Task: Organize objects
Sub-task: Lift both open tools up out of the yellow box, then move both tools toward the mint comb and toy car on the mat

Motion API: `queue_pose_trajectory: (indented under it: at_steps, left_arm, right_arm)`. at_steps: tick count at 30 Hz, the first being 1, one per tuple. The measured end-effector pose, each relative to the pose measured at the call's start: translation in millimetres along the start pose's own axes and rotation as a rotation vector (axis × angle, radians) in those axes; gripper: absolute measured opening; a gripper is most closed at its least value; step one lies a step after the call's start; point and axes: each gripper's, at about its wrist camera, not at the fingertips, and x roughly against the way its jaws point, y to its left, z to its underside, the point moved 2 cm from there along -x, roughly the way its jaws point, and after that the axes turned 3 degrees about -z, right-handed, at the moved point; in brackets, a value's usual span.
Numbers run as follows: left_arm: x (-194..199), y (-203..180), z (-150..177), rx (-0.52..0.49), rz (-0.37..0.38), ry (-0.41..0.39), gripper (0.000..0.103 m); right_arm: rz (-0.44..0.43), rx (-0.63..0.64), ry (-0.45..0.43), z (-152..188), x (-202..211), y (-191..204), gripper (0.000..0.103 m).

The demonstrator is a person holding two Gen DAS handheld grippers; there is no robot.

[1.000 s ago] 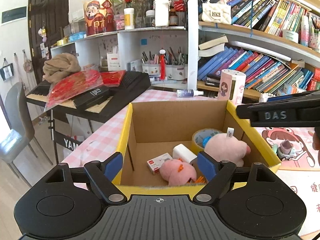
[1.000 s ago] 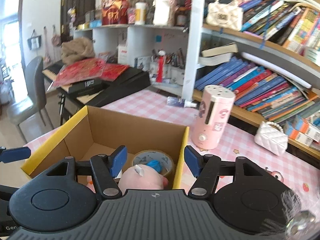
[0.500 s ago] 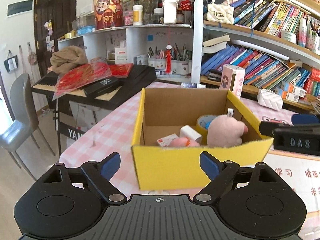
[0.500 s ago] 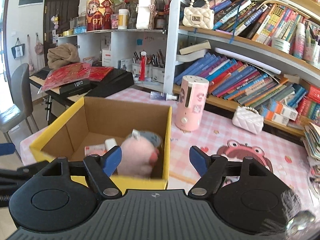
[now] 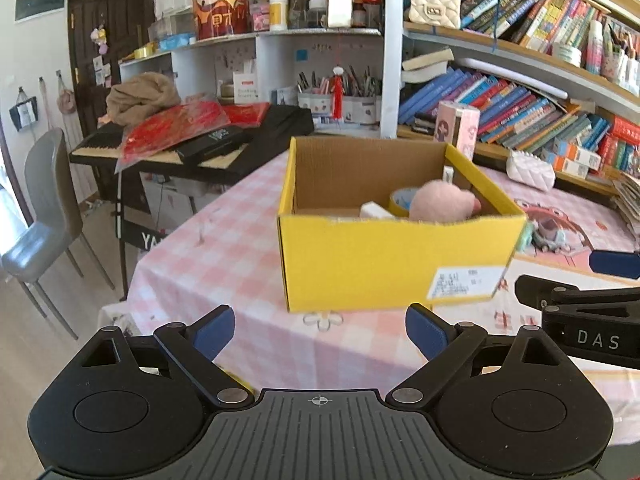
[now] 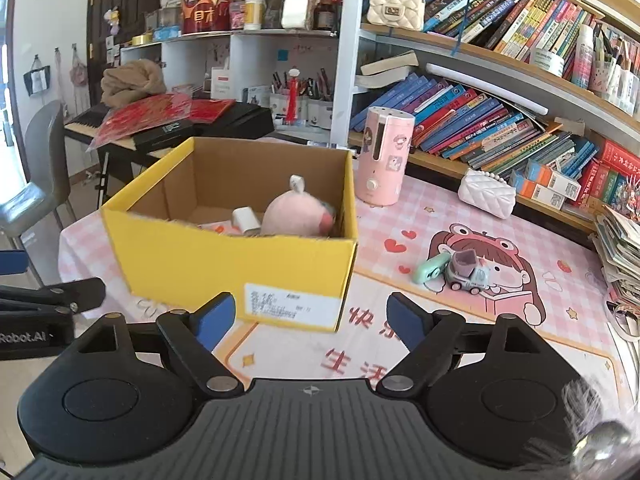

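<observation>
A yellow cardboard box [image 5: 384,256] stands open-topped on the pink checked tablecloth [image 5: 224,264], near the table's left edge. Inside it we see a pink plush toy [image 5: 442,202] against the right wall, a roll of tape [image 5: 400,199] behind it and a small white block [image 5: 374,211] to its left. A white shipping label [image 6: 292,305] sits on the box's near face.

A second ago both cameras looked down into the box from just above its rim. Now the whole box shows in both views, with a strip of table between it and our fingertips, so we have pulled both grippers back.

Our left gripper [image 5: 320,334] hangs over the tablecloth in front of the box, its blue pads [image 5: 214,330] spread wide and opening further, with nothing between them. Our right gripper [image 6: 308,322] hangs over a printed cartoon mat [image 6: 460,320], its jaws also opening and clearly wider than a second ago, nothing held.

Right of the box on the mat lie a mint-green oblong gadget [image 6: 430,267] and a small toy car [image 6: 466,270], touching each other. Behind the box stands a pink cylindrical appliance [image 6: 384,156], and further right a white quilted purse [image 6: 486,193]. A bookshelf [image 6: 500,120] crammed with books fills the back, and an electric keyboard [image 5: 192,148] piled with red packets stands to the left beside a grey chair [image 5: 44,208].
</observation>
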Motion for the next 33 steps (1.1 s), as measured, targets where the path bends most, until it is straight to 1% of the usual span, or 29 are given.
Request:
queue_pose_trajectory:
  at_steps: [11,17,25,33]
  left_arm:
    - [13,1,21,-0.027,0.015,0.045,0.095]
    - [17,-9,32,-0.061,0.046,0.066,0.095]
    - [18,-31,39,-0.103,0.102,0.083,0.095]
    - [15,-67,37,-0.178,0.181,0.080,0.095]
  right_arm:
    - [0.013,0.021,0.032,25,21,16,0.087]
    - [0.038,0.005,0.057,39,29,14,0.089]
    - [0.094,-0.028,0.092,57,40,-2,0.090]
    - [0.177,-0.094,0.106,70,53,-30,0.090]
